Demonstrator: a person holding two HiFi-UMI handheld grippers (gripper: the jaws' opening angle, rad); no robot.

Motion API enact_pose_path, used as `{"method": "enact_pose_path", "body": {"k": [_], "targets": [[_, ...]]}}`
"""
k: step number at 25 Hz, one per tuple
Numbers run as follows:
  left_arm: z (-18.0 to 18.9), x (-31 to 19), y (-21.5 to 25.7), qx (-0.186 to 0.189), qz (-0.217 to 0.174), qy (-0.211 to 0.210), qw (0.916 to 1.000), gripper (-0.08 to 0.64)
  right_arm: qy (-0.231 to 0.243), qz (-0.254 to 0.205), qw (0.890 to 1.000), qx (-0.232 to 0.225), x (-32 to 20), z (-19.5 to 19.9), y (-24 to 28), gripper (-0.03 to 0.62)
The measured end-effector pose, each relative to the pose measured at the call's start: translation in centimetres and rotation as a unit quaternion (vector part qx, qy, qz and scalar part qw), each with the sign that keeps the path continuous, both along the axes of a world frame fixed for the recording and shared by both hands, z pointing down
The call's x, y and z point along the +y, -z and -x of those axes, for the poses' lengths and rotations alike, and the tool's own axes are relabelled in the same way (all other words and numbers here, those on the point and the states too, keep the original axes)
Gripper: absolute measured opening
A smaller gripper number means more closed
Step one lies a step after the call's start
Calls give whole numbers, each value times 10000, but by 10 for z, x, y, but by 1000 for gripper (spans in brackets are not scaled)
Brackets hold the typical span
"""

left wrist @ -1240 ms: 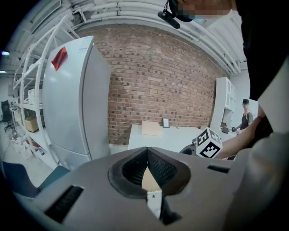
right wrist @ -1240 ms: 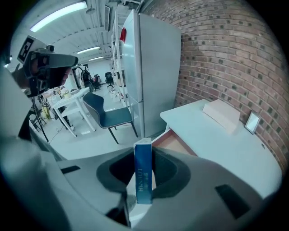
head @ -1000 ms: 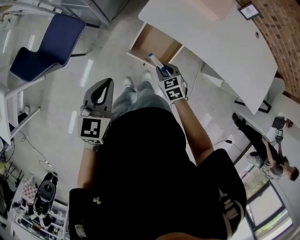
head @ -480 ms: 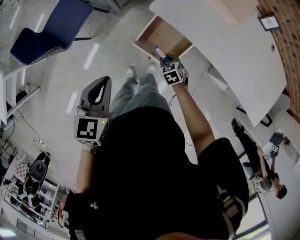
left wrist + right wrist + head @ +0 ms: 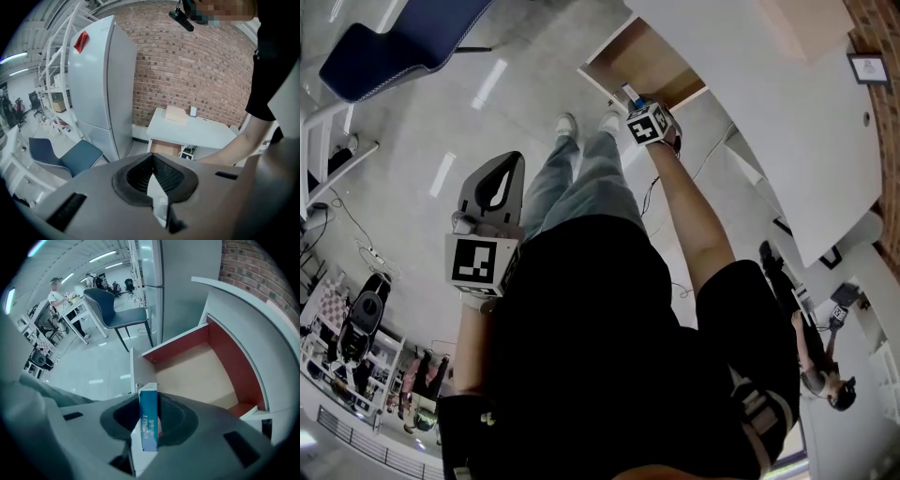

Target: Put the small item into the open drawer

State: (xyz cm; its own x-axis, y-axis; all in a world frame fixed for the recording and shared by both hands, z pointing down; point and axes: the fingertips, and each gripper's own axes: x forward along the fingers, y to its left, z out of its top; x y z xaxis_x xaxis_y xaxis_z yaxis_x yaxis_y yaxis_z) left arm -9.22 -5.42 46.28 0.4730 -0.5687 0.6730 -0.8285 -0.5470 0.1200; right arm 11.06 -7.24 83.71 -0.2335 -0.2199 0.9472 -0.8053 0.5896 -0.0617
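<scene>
The right hand-held gripper gripped a small blue box upright between its jaws, over the front edge of the open drawer beneath the white counter. The left hand-held gripper, jaws together and empty, hung well apart from the drawer.

The white desk (drawer open) bears a cardboard box and frame.

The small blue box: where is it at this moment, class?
In the right gripper view, the small blue box stands clamped in the jaws of the right gripper, near the front edge of the open wooden drawer under the white desk.
</scene>
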Motion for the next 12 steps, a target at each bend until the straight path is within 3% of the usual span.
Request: {"method": "enact_pose_path", "body": {"k": [12], "targets": [[17, 29, -20, -97, 331, 406, 9986, 3, 130, 342, 9993, 77, -6, 5, -39, 117]]}}
